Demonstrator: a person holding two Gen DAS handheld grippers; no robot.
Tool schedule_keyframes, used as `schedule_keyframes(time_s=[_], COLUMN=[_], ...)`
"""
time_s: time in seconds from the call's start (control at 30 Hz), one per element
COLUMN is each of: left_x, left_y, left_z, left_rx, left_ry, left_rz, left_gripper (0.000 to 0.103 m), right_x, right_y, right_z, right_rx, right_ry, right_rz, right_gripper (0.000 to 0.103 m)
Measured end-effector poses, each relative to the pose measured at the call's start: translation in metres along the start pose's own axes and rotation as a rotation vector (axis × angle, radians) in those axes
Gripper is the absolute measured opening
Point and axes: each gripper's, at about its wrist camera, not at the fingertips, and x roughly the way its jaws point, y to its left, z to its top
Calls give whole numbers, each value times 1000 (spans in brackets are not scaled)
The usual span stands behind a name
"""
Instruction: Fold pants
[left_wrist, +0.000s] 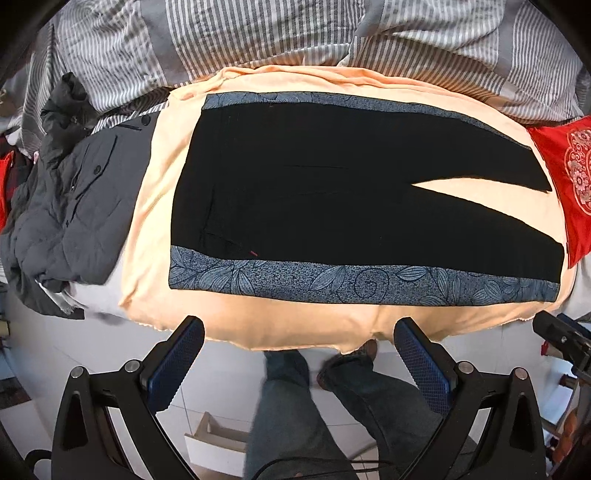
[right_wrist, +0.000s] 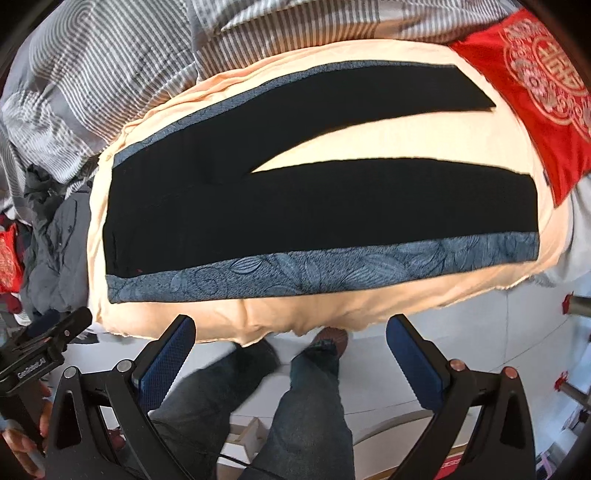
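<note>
Black pants (left_wrist: 314, 184) with blue leaf-patterned side stripes lie flat on a peach sheet (left_wrist: 258, 325), waist to the left, the two legs spread apart to the right. They also show in the right wrist view (right_wrist: 332, 199). My left gripper (left_wrist: 299, 328) is open and empty, held over the near edge of the sheet, short of the pants. My right gripper (right_wrist: 291, 325) is open and empty, also at the near edge. The left gripper's body (right_wrist: 44, 347) shows at the lower left of the right wrist view.
A grey jacket (left_wrist: 74, 206) is heaped left of the sheet. A red embroidered cushion (left_wrist: 569, 184) lies at the right end. A striped grey duvet (left_wrist: 258, 33) is bunched behind. The person's legs (left_wrist: 295, 406) stand on a white tiled floor below.
</note>
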Motion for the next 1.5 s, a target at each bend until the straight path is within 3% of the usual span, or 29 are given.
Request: schedule_keyframes(time_s=[0.23, 0.4, 0.53, 0.77, 0.83, 0.93, 1.23, 1.33, 1.5], left_x=[28, 61, 98, 142, 152, 158, 165, 167, 164], left_y=[12, 43, 67, 88, 88, 88, 87, 91, 103], left_z=[4, 6, 4, 1, -1, -5, -20, -24, -32], left_rx=[11, -53, -105, -176, -184, -195, -249, -304, -448], left_ry=[23, 45, 82, 59, 60, 55, 73, 79, 50], left_rz=[-24, -49, -71, -156, -168, -198, -307, -348, -442], left_gripper=[103, 103, 103, 103, 103, 103, 103, 103, 103], right_x=[26, 63, 106, 177, 193, 222, 246, 240, 198], right_y=[7, 5, -4, -12, -16, -25, -25, -22, -8], right_z=[-13, -21, -30, -44, -46, -51, -38, -28, -10], right_rx=[74, 192, 340, 474, 477, 517, 570, 601, 530], right_ry=[16, 33, 22, 2, -1, 0, -46, -25, -20], right_rz=[66, 206, 373, 586, 612, 678, 949, 1012, 1075], right_gripper=[103, 103, 103, 99, 84, 72, 61, 8, 7])
